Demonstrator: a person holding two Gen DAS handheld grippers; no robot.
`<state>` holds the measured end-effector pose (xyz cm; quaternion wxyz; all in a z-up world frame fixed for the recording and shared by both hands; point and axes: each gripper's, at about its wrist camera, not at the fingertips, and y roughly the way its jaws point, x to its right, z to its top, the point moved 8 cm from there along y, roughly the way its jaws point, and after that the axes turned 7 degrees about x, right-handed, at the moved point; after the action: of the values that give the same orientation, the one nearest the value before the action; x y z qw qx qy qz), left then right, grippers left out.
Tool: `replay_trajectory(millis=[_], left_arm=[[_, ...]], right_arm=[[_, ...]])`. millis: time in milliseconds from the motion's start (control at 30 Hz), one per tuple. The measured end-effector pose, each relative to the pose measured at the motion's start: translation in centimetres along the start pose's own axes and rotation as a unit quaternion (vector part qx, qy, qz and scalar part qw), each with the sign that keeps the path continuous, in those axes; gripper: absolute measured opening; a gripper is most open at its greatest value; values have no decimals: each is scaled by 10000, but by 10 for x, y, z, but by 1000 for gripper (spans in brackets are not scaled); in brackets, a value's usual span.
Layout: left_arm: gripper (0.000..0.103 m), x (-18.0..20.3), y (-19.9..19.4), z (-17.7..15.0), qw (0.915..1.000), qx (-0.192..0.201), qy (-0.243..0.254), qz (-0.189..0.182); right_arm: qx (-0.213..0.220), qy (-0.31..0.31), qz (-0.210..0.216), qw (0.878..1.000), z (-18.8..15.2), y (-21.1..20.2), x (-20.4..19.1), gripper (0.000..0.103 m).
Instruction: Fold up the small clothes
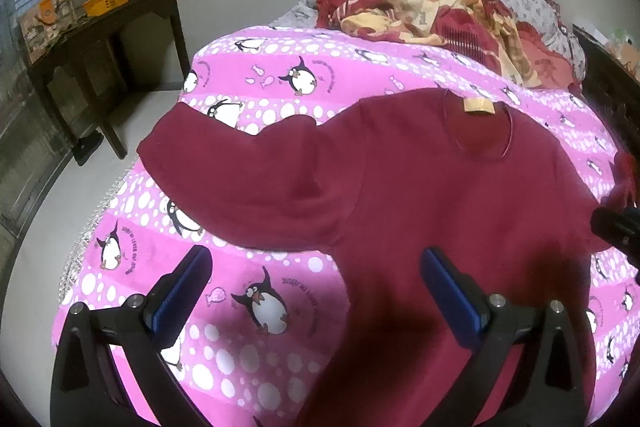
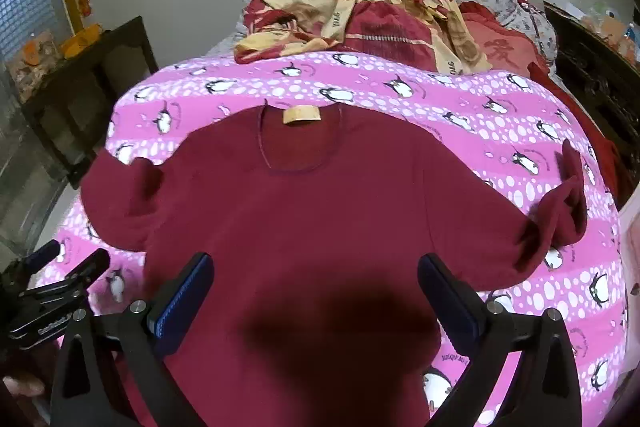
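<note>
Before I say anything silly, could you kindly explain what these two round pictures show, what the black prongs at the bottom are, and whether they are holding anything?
There is no robot here: a person carries a hand-held two-finger gripper in each hand, and each has a wide-angle camera looking along its fingers. One picture comes from the left gripper, the other from the right gripper. The black prongs with blue pads are those fingers. Both grippers are open and hold nothing. Below them a dark red sweater lies spread flat, sleeves out, on a pink penguin blanket covering a bed. A crumpled red and yellow quilt sits further back, and a dark wooden table stands by the wall.
</note>
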<state>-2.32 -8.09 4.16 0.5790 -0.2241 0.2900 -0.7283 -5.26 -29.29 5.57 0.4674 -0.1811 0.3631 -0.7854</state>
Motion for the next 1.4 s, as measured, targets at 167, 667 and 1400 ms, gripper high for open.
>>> replay_trajectory(millis=[167, 667, 1400], left_arm=[[103, 6, 6, 2, 10000, -14, 5, -21], [103, 21, 18, 7, 9999, -83, -6, -145], [103, 28, 25, 8, 9999, -91, 18, -101]], right_arm=[[-68, 86, -73, 9999, -4, 12, 10, 103], [-289, 191, -94, 9994, -14, 29, 20, 103], [-390, 292, -282, 9984, -21, 39, 23, 103]])
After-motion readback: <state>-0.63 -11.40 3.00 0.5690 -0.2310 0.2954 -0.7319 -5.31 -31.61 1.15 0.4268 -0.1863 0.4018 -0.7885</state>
